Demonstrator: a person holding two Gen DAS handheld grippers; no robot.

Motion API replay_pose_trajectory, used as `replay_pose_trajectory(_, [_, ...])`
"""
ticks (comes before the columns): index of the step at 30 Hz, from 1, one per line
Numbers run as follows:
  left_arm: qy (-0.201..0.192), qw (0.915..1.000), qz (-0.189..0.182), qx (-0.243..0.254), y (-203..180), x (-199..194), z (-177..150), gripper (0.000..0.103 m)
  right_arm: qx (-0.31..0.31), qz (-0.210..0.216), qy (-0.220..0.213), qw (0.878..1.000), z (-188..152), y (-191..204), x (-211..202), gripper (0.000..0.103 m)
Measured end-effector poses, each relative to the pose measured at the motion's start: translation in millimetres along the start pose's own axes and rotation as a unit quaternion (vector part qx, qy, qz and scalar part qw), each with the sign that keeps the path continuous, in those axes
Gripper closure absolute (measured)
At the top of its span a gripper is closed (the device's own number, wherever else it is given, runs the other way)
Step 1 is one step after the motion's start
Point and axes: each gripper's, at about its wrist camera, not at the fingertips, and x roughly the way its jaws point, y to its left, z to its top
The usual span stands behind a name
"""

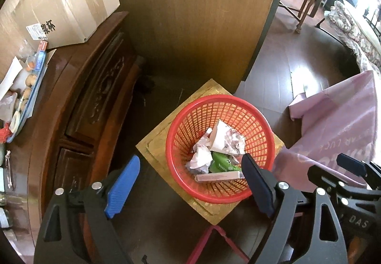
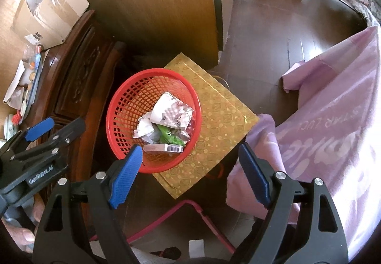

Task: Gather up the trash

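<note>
A red mesh basket (image 1: 214, 98) (image 2: 152, 72) stands on a flat gold box (image 1: 157, 142) (image 2: 221, 116). Inside lie crumpled white paper (image 1: 226, 140) (image 2: 171, 111), a green wrapper (image 1: 220, 161) (image 2: 169, 135) and a small flat carton (image 1: 218, 177) (image 2: 163, 147). My left gripper (image 1: 191, 168) hovers above the basket's near side, open, with nothing between its blue pads. My right gripper (image 2: 190, 159) hangs open over the basket's near right rim and the gold box, also empty. In the right wrist view, the left gripper (image 2: 38, 130) shows at the left edge, held by a hand.
A carved dark wooden cabinet (image 1: 95, 102) stands left of the basket, carrying a cardboard box (image 1: 71, 6) and a cluttered tray (image 1: 23, 94). A wooden panel (image 1: 195, 13) rises behind. Lilac cloth (image 2: 333, 121) drapes at the right. A pink-edged frame (image 2: 185, 204) lies below the grippers.
</note>
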Motion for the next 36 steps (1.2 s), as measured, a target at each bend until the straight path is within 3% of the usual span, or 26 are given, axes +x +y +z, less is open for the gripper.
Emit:
replay_pose_trajectory(11, [-0.008,0.9999,0.004,0.007,-11,-12,-8,0.017,0.002,-0.003,-0.022,1.0,-6,-1,-11,0.019])
replay_pose_trajectory(36, [-0.01,0.9999,0.011,0.01,-17,-13,-6,0.017,0.0,-0.014,-0.015,1.0,-5,0,-7,0.019])
